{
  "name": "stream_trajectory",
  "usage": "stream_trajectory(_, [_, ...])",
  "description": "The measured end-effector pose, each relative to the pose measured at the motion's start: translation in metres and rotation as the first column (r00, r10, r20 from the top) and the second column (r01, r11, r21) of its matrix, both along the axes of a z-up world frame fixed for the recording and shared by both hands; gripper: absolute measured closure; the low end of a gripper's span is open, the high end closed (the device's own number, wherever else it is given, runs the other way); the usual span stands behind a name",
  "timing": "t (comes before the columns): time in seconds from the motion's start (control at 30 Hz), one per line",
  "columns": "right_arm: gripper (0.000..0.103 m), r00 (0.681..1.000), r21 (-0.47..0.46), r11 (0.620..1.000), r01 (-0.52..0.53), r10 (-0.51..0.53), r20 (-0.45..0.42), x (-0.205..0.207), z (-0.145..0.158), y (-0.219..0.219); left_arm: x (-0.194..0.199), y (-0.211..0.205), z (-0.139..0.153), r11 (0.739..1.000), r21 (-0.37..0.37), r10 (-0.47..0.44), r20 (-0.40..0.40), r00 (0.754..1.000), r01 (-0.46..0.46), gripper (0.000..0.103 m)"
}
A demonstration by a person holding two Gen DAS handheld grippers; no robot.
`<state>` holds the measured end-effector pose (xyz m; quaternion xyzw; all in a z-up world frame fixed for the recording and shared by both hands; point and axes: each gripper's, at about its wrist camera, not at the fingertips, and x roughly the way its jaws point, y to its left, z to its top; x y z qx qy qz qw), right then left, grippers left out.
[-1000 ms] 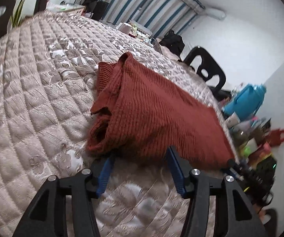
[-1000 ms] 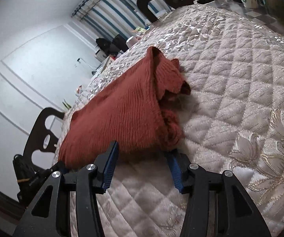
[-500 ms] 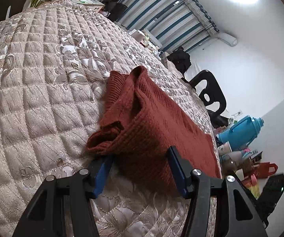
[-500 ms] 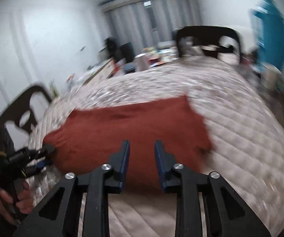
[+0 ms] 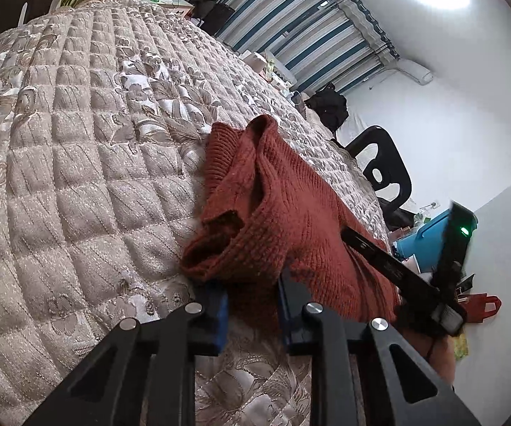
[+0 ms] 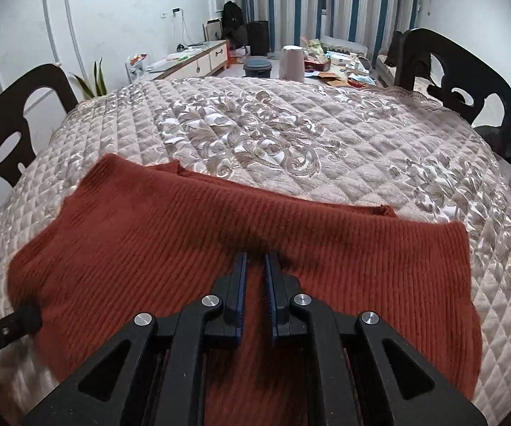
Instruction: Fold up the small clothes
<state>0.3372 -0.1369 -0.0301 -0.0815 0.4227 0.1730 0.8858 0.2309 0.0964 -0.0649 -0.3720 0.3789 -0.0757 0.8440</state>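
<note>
A rust-red knit sweater (image 6: 191,234) lies folded on the quilted table cover (image 6: 291,135). In the left wrist view the sweater (image 5: 291,220) has a bunched end with a cuff near my left gripper (image 5: 251,284), whose blue-padded jaws have closed in on the sweater's near edge. My right gripper (image 6: 254,262) rests over the middle of the sweater with its jaws nearly together and a thin gap between the pads. The right gripper also shows in the left wrist view (image 5: 397,269), and the left one at the sweater's left end in the right wrist view (image 6: 24,316).
Dark wooden chairs (image 6: 3,135) (image 6: 454,74) stand at the table's sides. A cluttered low table with a kettle (image 6: 292,62) and a cabinet (image 6: 198,60) stand behind. A blue jug (image 5: 429,238) and red bag (image 5: 479,305) are off the right side.
My right gripper swung from the sweater's end to over its middle and its jaws closed. My left gripper's jaws narrowed onto the sweater's bunched edge.
</note>
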Motion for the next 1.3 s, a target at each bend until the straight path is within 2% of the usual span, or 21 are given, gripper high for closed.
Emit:
stream_trajectory(0.13, [0.093,0.997,0.003,0.999,-0.038,0.037,0.066,-0.043,0.012,-0.001,0.000,-0.001,-0.001,1.000,0.011,-0.004,0.008,1.000,0.004,0.079])
stream_trajectory(0.23, [0.093,0.996,-0.045,0.997,-0.060,0.063,0.056,-0.066,-0.002,0.003,0.001,-0.004,0.001,1.000,0.029,-0.005,0.009,1.000,0.005,0.079])
stream_trajectory(0.33, [0.093,0.993,-0.063,0.996,-0.065,0.071,0.093,-0.088,0.000,0.000,0.003,-0.006,0.003,0.999,0.040,-0.011,0.007,1.000,0.011,0.081])
stream_trajectory(0.53, [0.093,0.997,0.058,0.997,-0.048,0.044,0.070,-0.100,0.009,-0.022,0.004,-0.013,0.022,0.997,0.069,-0.029,0.034,0.999,0.027,0.090])
stream_trajectory(0.67, [0.093,0.996,0.177,0.984,-0.013,-0.002,0.085,-0.118,0.022,-0.045,0.004,-0.024,0.057,0.992,0.108,-0.078,0.122,0.989,0.065,0.094])
stream_trajectory(0.8, [0.093,0.992,0.278,0.960,0.043,-0.075,0.106,-0.141,0.030,-0.075,0.015,-0.054,0.098,0.975,0.181,-0.170,0.208,0.963,0.133,0.094])
stream_trajectory(0.93, [0.093,0.979,0.355,0.926,0.125,-0.173,0.106,-0.165,0.032,-0.112,0.030,-0.108,0.126,0.938,0.258,-0.296,0.259,0.919,0.230,0.095])
stream_trajectory(1.03, [0.093,0.968,0.376,0.910,0.177,-0.230,0.101,-0.178,0.033,-0.135,0.035,-0.162,0.129,0.888,0.322,-0.416,0.265,0.870,0.327,0.095])
stream_trajectory(1.13, [0.093,0.955,0.385,0.895,0.227,-0.283,0.095,-0.189,0.033,-0.156,0.038,-0.217,0.108,0.814,0.368,-0.544,0.212,0.812,0.449,0.095])
stream_trajectory(1.2, [0.093,0.949,0.386,0.889,0.246,-0.302,0.091,-0.193,0.032,-0.163,0.040,-0.245,0.082,0.765,0.383,-0.603,0.146,0.784,0.517,0.095])
stream_trajectory(1.3, [0.093,0.943,0.383,0.882,0.275,-0.325,0.073,-0.194,0.027,-0.175,0.038,-0.268,0.048,0.724,0.394,-0.646,0.098,0.757,0.566,0.095])
